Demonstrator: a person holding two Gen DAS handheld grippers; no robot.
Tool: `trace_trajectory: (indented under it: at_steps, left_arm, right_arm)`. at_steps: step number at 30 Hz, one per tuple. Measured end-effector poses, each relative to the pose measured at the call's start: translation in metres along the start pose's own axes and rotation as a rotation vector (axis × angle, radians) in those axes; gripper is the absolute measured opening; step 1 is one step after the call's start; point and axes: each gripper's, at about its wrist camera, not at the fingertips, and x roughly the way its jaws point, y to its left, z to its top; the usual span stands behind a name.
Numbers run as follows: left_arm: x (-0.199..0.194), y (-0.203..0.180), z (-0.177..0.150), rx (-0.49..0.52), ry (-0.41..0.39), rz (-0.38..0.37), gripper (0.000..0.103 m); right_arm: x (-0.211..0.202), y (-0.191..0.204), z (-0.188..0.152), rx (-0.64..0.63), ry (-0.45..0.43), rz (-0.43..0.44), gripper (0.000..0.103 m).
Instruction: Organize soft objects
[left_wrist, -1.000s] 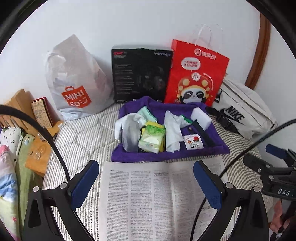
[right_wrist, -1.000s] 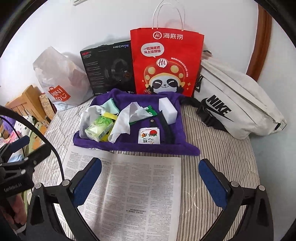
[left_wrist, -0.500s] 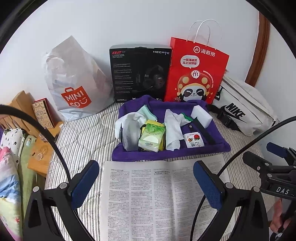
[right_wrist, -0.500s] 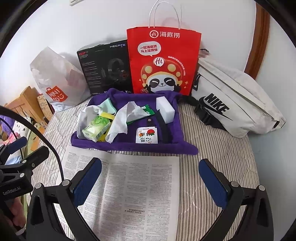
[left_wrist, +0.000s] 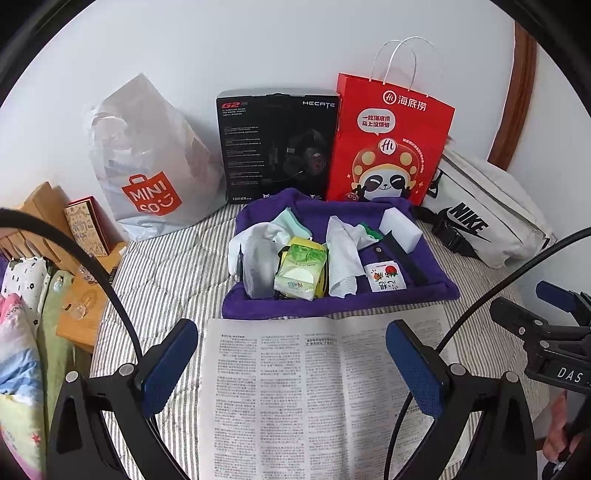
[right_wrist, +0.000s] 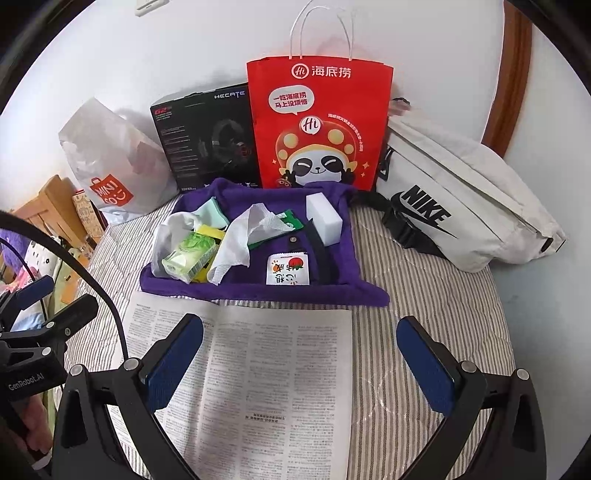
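- Left gripper (left_wrist: 291, 363): jaws spread wide, nothing between them, hovering over the near part of the printed sheet (left_wrist: 321, 391).
- Right gripper (right_wrist: 301, 356): also wide apart and empty, above the same printed sheet, toward its right half.
- Printed sheet lies flat on the striped bedding (right_wrist: 424, 295); its far edge just meets the purple cloth (left_wrist: 332, 302).
- Purple cloth, just beyond the sheet, carries all the soft things (packed close, several overlapping):
  - green tissue pack (left_wrist: 301, 273), near the cloth's front edge, left of centre;
  - grey-white crumpled piece (left_wrist: 256, 266), touching the pack's left side;
  - white wipe (left_wrist: 341, 258), draped just right of the pack;
  - small printed sachet (left_wrist: 384, 275), front right of the cloth;
  - white sponge block (left_wrist: 400, 229), back right corner;
  - pale green folded cloth (left_wrist: 293, 221), back left.
- Behind the purple cloth, against the wall: black headset box (left_wrist: 277, 147) at centre, red paper bag (left_wrist: 391, 147) to its right, both upright.
- Left of the cloth: grey plastic shopping bag (left_wrist: 147, 166).
- Right of the cloth: white waist bag (right_wrist: 458, 206) lying on its side.
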Motion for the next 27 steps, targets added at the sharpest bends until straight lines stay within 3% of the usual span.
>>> trace_trajectory:
  at_steps: [27]
  left_arm:
    - [0.0015,0.0052,-0.0009,-0.002,0.02,0.006,0.103]
  right_arm:
    - [-0.0046,0.004,-0.003,-0.013,-0.005,0.002,0.103]
